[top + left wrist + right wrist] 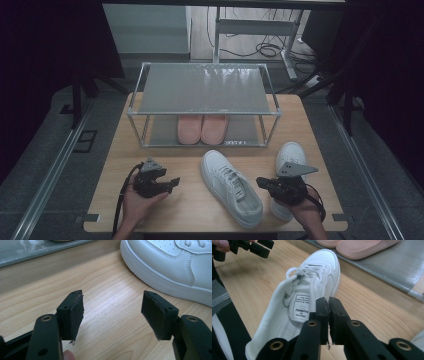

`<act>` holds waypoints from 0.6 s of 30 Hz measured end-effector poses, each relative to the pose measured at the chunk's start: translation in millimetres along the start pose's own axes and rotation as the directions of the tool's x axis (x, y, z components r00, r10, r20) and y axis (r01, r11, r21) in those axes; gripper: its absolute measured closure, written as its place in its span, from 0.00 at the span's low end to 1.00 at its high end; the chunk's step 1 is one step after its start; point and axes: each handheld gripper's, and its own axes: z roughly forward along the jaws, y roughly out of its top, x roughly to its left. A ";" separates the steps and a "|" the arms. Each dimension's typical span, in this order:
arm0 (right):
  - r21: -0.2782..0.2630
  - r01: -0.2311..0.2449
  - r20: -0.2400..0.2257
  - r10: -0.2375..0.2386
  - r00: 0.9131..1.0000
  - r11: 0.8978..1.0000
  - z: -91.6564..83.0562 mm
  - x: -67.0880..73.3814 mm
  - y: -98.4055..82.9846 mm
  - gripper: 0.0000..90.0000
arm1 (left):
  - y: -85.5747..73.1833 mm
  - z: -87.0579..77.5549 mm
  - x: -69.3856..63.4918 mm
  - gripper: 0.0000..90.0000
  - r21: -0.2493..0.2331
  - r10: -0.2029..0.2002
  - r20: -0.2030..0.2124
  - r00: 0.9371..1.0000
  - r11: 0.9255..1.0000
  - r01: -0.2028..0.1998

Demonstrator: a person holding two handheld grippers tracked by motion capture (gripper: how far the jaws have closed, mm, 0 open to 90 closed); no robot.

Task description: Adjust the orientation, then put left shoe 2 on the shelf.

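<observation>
Left tongs [172, 182]: held in person's left hand [137, 202] at near-left of counter [115, 165]; jaws spread wide, nothing betw. them, bare wood under them in left gripper view; pointing toward the sneaker's side.
Right tongs [328, 303]: held in right hand [307, 207] at near-right of counter; pads nearly together w/ a thin gap, nothing gripped; tips just beside the sneaker's heel end, no contact visible.
White sneaker [231, 187]: lies on counter betw. the two tongs, upright on its sole, toe toward the rack, heel toward near edge, angled; laces loose, printed tongue label visible in right gripper view.
2nd white sneaker [290, 155]: near right edge of counter, partly under right tongs' body.
Shoe rack [205, 90]: two-tier, metal frame, at far side of counter.
Pink slippers [202, 128]: pair, side by side on rack's lower shelf.
</observation>
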 end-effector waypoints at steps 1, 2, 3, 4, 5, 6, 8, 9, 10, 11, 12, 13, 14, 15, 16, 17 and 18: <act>-0.002 -0.001 -0.003 0.001 1.000 1.000 0.6 0.4 0.6 0.92 | -0.3 -0.5 0.2 0.39 -0.002 -0.004 0.000 1.000 1.000 0.004; -0.003 0.001 -0.007 -0.001 1.000 1.000 1.2 0.6 1.4 0.90 | -0.3 -0.7 0.6 0.39 -0.002 -0.004 0.000 1.000 1.000 0.004; -0.003 0.001 -0.009 -0.001 1.000 1.000 1.9 0.9 2.2 0.88 | -0.1 -0.7 1.2 0.39 -0.004 -0.006 0.000 1.000 1.000 0.006; -0.002 0.004 -0.009 -0.004 1.000 1.000 3.1 1.1 3.1 0.86 | 0.0 -0.6 1.3 0.39 -0.005 -0.007 -0.001 1.000 1.000 0.007; 0.000 0.004 -0.009 -0.004 1.000 1.000 3.9 1.3 3.5 0.85 | 0.1 -0.2 1.2 0.39 -0.003 -0.009 -0.002 1.000 1.000 0.009; 0.002 0.003 -0.009 -0.003 1.000 1.000 4.9 1.4 3.9 0.83 | 0.2 0.5 1.4 0.39 0.000 -0.007 0.001 1.000 1.000 0.007; 0.005 0.002 -0.009 -0.001 1.000 1.000 7.3 1.5 4.4 0.81 | 0.4 1.4 1.1 0.39 0.003 -0.005 0.002 1.000 1.000 0.005; 0.006 -0.001 -0.009 0.001 1.000 1.000 8.6 1.8 4.6 0.80 | 0.7 1.5 0.7 0.38 0.003 -0.004 0.003 1.000 1.000 0.004; 0.008 -0.003 -0.010 0.003 1.000 1.000 9.7 2.2 5.1 0.80 | 1.0 1.4 0.2 0.38 0.002 -0.003 0.003 1.000 1.000 0.003; 0.010 0.001 -0.009 -0.001 1.000 1.000 11.2 2.6 5.5 0.79 | 1.1 1.2 0.1 0.38 0.002 -0.001 0.004 1.000 1.000 0.001; 0.012 0.003 -0.009 -0.003 1.000 1.000 12.4 3.0 5.9 0.79 | 1.2 0.6 0.0 0.38 -0.001 -0.003 0.004 1.000 1.000 0.003; 0.017 0.003 -0.012 -0.003 1.000 1.000 13.9 3.7 6.6 0.78 | 1.2 -0.1 -0.1 0.38 -0.004 -0.005 0.004 1.000 1.000 0.005; 0.021 0.007 -0.011 -0.006 1.000 1.000 15.6 4.3 7.4 0.78 | 1.2 -1.1 -0.2 0.38 -0.007 -0.010 0.003 1.000 1.000 0.010; 0.026 0.008 -0.011 -0.008 1.000 1.000 17.2 5.0 8.3 0.78 | 1.4 -2.2 0.3 0.38 -0.012 -0.009 0.005 1.000 1.000 0.009; 0.031 0.011 -0.013 -0.011 1.000 0.999 19.2 6.1 9.4 0.78 | 1.6 -3.1 0.2 0.38 -0.015 -0.014 0.002 1.000 1.000 0.014; 0.037 0.014 -0.013 -0.014 1.000 0.999 21.2 7.1 10.3 0.78 | 1.7 -3.6 0.5 0.38 -0.018 -0.015 0.002 1.000 1.000 0.015; 0.042 0.018 -0.015 -0.017 1.000 0.999 22.7 7.6 10.9 0.77 | 1.8 -4.1 0.9 0.38 -0.019 -0.015 0.001 1.000 1.000 0.015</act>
